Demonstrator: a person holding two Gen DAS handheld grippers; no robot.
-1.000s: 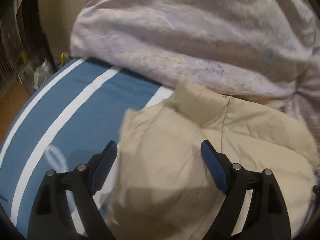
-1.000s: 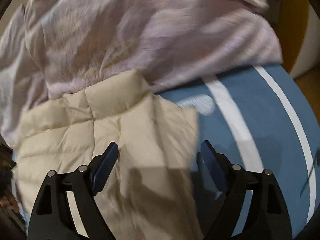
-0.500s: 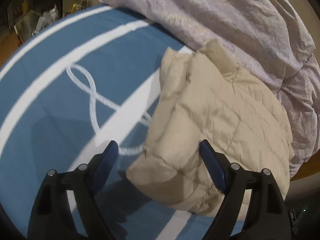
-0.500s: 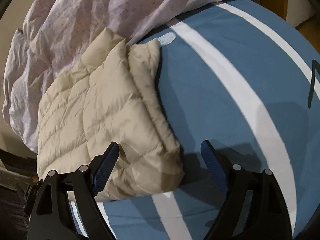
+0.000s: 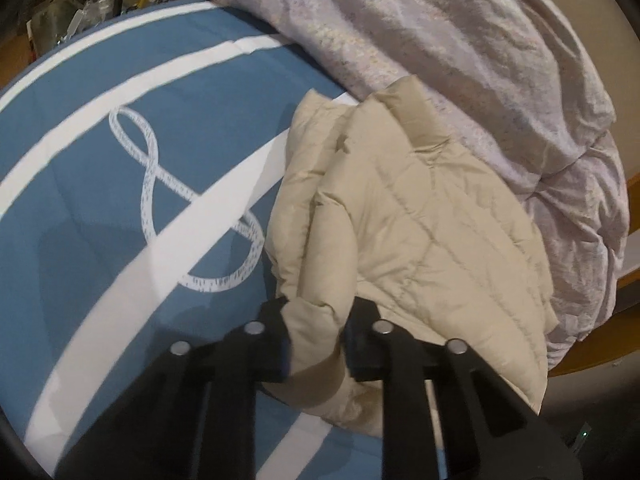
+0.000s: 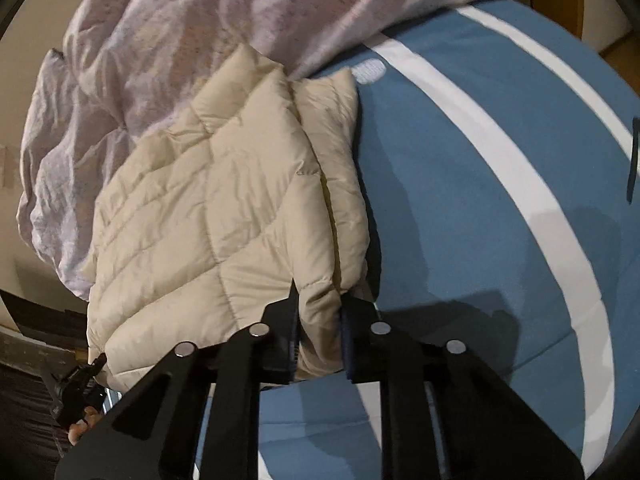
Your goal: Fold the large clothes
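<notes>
So the folded beige puffer jacket (image 5: 420,232) is lying on the blue striped bedspread (image 5: 100,208), up against the crumpled pale duvet (image 5: 460,40). Both the left gripper (image 5: 316,344) and right gripper (image 6: 318,336) just closed and now pinch its near corners (jaws narrow, fabric squeezed between).

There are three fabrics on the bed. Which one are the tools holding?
The beige quilted jacket: both the left tool and right tool pinch its near edge. The lilac blanket and blue bedcover are not held.

The folded jacket (image 5: 420,220) lies on the bedspread (image 5: 100,200), against the rumpled duvet (image 5: 460,40).
</notes>
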